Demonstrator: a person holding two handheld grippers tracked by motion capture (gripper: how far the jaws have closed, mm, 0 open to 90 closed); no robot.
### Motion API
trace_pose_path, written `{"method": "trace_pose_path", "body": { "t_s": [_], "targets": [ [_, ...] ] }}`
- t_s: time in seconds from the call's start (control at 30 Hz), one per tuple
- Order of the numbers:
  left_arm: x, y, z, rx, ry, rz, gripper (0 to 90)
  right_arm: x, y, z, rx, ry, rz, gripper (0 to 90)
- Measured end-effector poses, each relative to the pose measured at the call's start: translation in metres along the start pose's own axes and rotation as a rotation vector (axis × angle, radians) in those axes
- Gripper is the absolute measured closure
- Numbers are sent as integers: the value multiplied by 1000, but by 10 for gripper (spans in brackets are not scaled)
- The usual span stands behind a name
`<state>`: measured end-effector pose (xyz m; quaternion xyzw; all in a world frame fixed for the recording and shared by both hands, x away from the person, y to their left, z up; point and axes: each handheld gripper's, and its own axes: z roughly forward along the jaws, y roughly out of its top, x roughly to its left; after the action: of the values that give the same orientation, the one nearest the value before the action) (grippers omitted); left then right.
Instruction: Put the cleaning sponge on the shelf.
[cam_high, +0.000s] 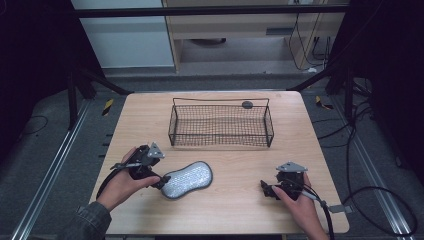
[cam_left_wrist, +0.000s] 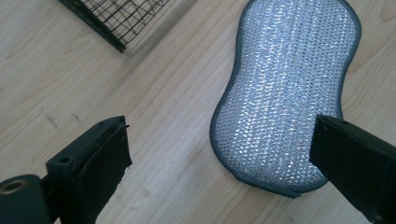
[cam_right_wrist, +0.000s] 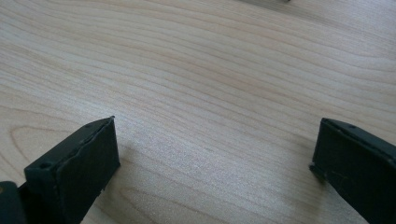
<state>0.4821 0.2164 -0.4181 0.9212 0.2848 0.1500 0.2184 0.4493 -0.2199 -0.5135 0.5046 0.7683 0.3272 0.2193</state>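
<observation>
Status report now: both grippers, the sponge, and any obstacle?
Left gripper open, jaws astride the sponge end. Right gripper open over bare table. Sponge flat, nothing between it and the wire basket.

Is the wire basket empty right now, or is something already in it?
Empty. The high view shows bare mesh inside the wire basket; the scrubbing pad lies flat on the table, outside it.

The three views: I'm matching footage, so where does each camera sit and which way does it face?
High view: above the person's side, facing forward and down on the table; forearms, both hands show.
Left gripper view: on the left gripper, along its open jaws at the sponge, shared with the high view.
Right gripper view: on the right gripper, open jaws over bare wood.
</observation>
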Motion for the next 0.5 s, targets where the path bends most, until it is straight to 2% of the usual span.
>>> {"method": "trace_pose_path", "body": {
  "t_s": [0.17,0.5],
  "targets": [
    [-10,13,7,49,-18,58,37,0,0,0,0,0,0,6],
    [-23,27,26,116,-66,122,37,0,0,0,0,0,0,6]
  ]
}}
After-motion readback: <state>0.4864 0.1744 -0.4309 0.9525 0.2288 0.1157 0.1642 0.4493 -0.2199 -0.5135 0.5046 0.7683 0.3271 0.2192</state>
